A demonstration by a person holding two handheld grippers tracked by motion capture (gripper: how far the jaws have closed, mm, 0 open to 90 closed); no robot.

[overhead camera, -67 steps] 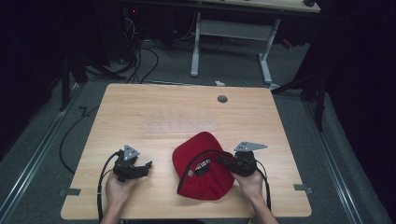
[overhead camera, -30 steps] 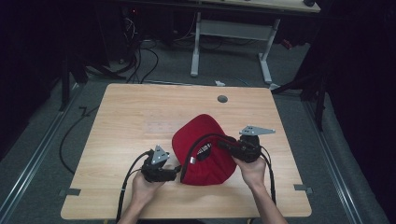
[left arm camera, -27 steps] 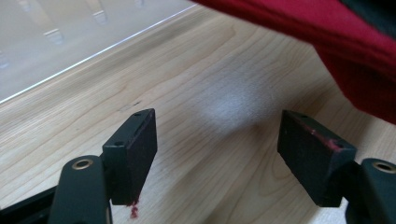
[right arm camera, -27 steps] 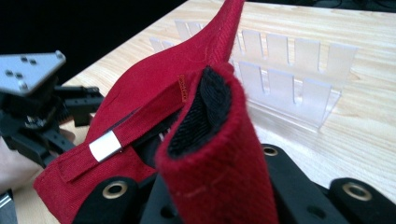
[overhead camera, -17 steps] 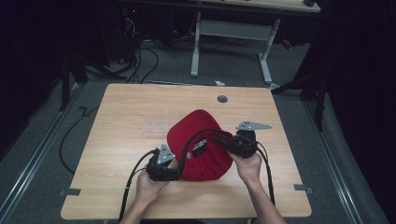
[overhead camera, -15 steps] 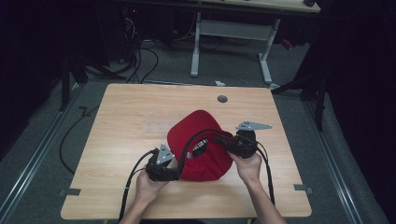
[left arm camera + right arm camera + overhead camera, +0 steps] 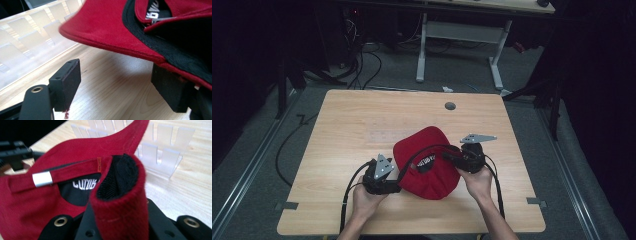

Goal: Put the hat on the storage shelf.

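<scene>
A red cap (image 7: 428,167) with a black lining lies tilted near the middle of the wooden table (image 7: 357,120), its back strap and silver buckle (image 7: 42,179) facing me. My right gripper (image 7: 458,156) is shut on a folded piece of the cap's rim (image 7: 120,195) at the cap's right side. At the cap's left edge my left gripper (image 7: 388,181) is open. In the left gripper view the cap's red edge (image 7: 105,37) hangs above the wide gap between the jaws (image 7: 117,87) and rests over the right-hand jaw.
A clear plastic slotted rack (image 7: 387,135) lies on the table just beyond the cap, also visible as the rack (image 7: 162,142) and the rack (image 7: 37,27). A round cable hole (image 7: 450,106) sits near the far edge. Black cables trail from both grippers toward the near edge.
My left gripper has moved right from the open table to the cap's left edge. The right gripper has raised and turned the cap, shifting it slightly farther away; little has moved in the last half second.
</scene>
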